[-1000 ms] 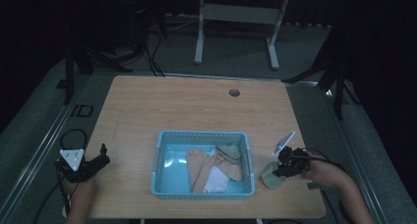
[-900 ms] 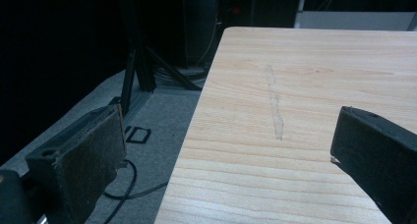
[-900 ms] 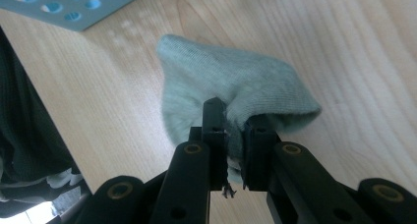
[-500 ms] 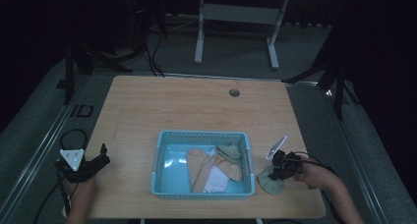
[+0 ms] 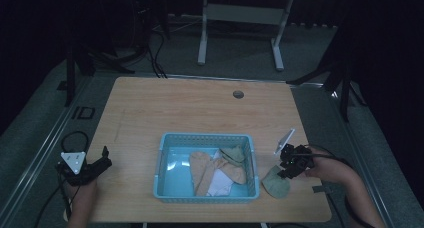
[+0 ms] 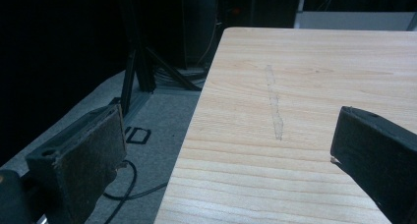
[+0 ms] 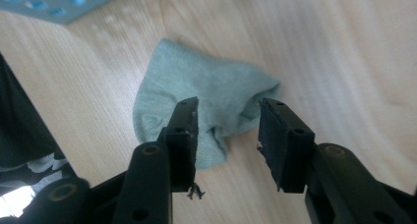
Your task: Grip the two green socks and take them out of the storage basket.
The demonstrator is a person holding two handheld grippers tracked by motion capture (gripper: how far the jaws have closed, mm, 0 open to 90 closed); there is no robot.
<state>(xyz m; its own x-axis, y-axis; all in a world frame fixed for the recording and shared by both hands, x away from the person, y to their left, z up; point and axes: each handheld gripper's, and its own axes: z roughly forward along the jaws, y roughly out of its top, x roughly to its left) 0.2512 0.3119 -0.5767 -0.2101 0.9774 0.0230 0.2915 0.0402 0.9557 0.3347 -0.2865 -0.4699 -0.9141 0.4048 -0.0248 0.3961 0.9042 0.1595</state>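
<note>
A pale green sock [image 5: 276,182] [image 7: 211,96] lies crumpled on the wooden table just right of the blue basket [image 5: 205,136]. My right gripper [image 5: 283,171] [image 7: 228,108] hovers right over it. Its jaws have just been opening, and the pads stand apart from the cloth with the sock below them. At the table's front left corner my left gripper [image 5: 106,158] [image 6: 230,118] rests open, with bare wood between its jaws. Inside the basket are tan socks [image 5: 205,170], a white cloth [image 5: 220,181] and an olive sock [image 5: 233,153].
A round cable hole [image 5: 238,94] sits near the table's far edge. The front table edge is close to both hands. A grey metal stand [image 5: 240,13] is on the floor beyond the table, and cables [image 6: 133,177] lie on the floor at the left.
My right gripper has let go of the green sock, which now lies on the table beside the basket. Its jaws went from shut to apart. The left gripper has not moved.
</note>
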